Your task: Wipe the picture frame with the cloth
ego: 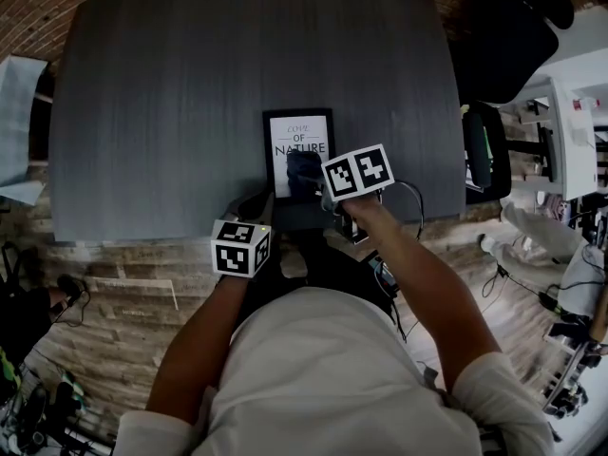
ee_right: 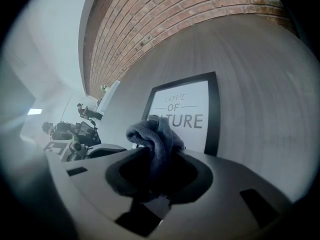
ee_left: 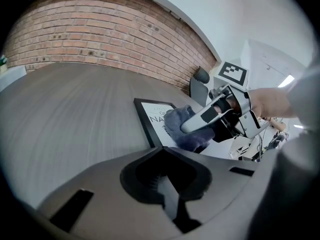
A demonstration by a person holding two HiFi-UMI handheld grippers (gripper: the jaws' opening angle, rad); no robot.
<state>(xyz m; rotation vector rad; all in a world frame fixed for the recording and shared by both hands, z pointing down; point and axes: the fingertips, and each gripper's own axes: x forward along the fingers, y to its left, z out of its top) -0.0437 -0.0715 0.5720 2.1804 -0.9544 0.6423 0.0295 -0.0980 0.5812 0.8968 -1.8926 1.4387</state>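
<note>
Head view steeply down, 2 close gripper views, shared picture frame (ego: pixel 298 133)

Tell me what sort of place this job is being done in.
Probably an office or workshop-type workroom: a dark table stands by a brick wall, a black office chair sits beside it, and cables trail across the wood floor.

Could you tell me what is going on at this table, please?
A person is wiping a picture frame that lies flat on the grey table. The right claw is shut on a dark cloth and holds it on the lower part of the frame's print. The left claw is shut and empty, by the frame's near left corner; I cannot tell whether it touches the frame.
</note>
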